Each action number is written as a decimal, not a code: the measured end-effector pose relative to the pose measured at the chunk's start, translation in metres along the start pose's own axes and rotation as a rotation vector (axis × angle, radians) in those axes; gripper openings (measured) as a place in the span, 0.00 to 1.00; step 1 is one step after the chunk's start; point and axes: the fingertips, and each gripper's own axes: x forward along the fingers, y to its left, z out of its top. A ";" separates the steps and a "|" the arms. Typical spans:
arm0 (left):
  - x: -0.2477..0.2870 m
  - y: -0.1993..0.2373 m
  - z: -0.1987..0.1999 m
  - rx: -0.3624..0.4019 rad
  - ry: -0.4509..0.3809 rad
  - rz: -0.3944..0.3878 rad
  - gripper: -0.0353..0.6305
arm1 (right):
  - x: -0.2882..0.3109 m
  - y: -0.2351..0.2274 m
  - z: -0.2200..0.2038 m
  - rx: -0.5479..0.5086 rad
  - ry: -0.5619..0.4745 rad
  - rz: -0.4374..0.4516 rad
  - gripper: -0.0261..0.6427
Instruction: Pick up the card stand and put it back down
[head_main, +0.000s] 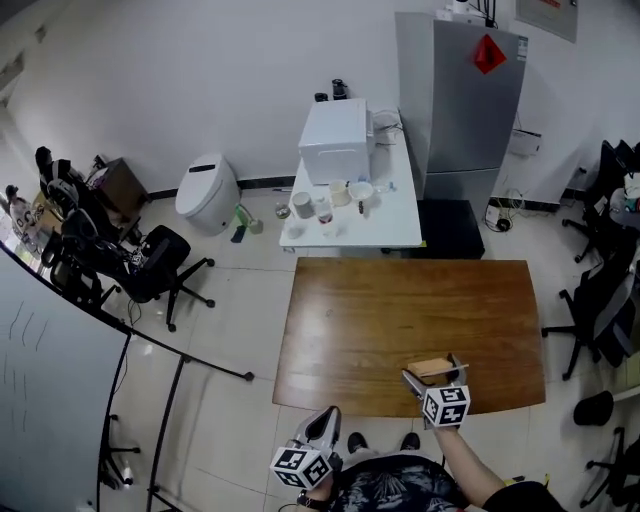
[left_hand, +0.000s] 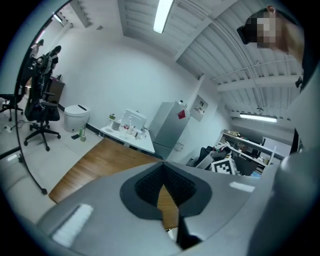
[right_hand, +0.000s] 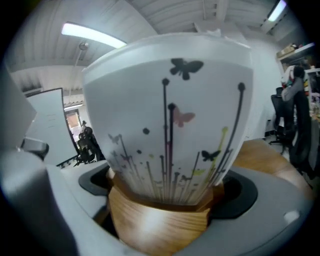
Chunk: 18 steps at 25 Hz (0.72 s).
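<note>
Wooden card stand is pinched at its base by the right gripper, over the table's near right part, likely so the butterfly card stays unbent. Left gripper waits closed, empty.

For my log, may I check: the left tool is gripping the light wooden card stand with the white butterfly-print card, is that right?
Not quite: the right tool, not the left tool, is gripping the light wooden card stand with the white butterfly-print card. The right gripper view shows its jaws closed on the stand's wooden base.
</note>
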 end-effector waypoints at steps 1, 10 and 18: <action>-0.008 0.010 0.001 -0.015 -0.014 0.021 0.06 | 0.024 0.017 -0.010 -0.030 0.016 0.027 0.90; -0.105 0.099 -0.010 -0.136 -0.104 0.285 0.06 | 0.223 0.084 -0.100 -0.163 0.187 0.047 0.90; -0.148 0.131 -0.018 -0.196 -0.174 0.395 0.06 | 0.282 0.127 -0.121 -0.184 0.268 0.173 0.91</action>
